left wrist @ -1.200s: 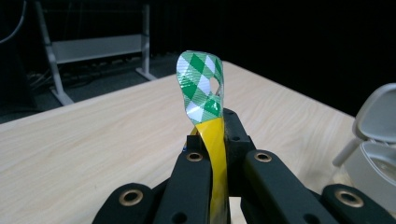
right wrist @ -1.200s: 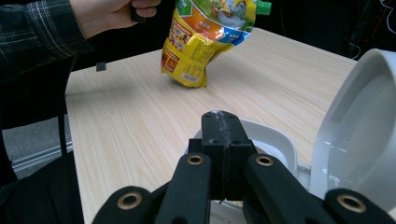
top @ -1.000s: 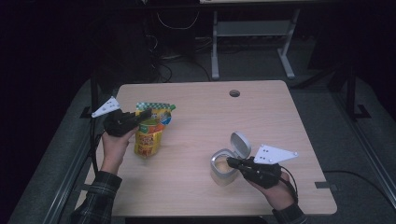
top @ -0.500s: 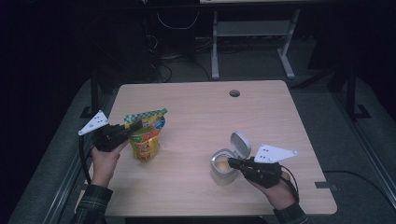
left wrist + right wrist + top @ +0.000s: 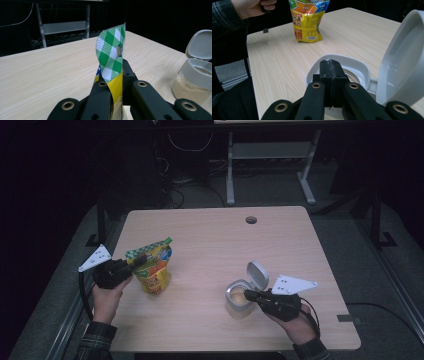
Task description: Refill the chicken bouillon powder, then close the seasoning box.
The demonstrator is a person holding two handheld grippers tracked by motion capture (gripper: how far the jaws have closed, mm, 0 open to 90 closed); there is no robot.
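From the high view, the left gripper (image 5: 134,264) is clamped on the top edge of the snack pouch (image 5: 152,270), which stands near the table's (image 5: 210,235) left edge. The right gripper (image 5: 250,294) sits at the rim of the open-lidded container (image 5: 242,295).

Left gripper view: jaws pinch the pouch's green checkered strip (image 5: 111,57), with the container off to the right.

Right gripper view: jaws pressed together over the container rim (image 5: 362,68), the lid (image 5: 404,60) upright beside them.

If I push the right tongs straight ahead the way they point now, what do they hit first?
Probably the far inner rim of the open container: the shut right tongs sit at its mouth. Beyond lies bare table, then the snack pouch. Depth is unclear.
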